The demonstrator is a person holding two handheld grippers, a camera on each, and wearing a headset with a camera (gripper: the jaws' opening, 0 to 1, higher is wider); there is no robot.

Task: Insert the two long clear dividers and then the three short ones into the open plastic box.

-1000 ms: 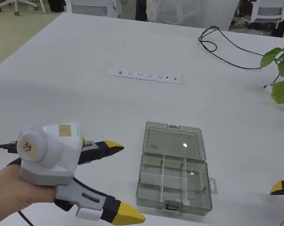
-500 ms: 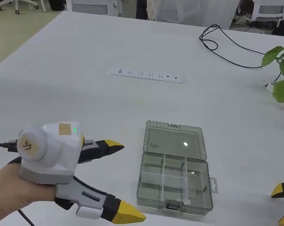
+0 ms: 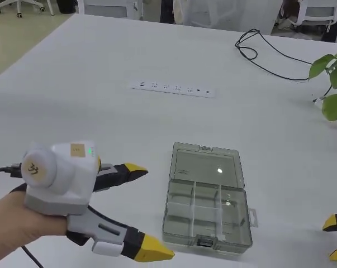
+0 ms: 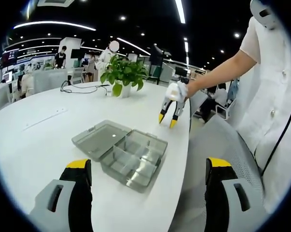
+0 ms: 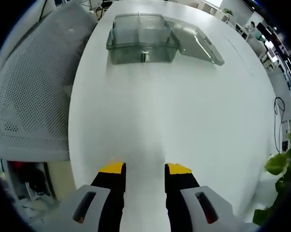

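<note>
The white table [image 3: 90,117] bears an open plastic box [image 3: 207,167], power strip [image 3: 172,89], black cable [image 3: 242,51] and plant [image 3: 335,106].

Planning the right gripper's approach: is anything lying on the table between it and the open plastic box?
No: in the right gripper view the white table between the right gripper and the plastic box is bare.

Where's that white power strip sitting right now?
In the head view, the power strip lies flat near the middle of the white table, beyond the open plastic box and left of the coiled black cable.
</note>
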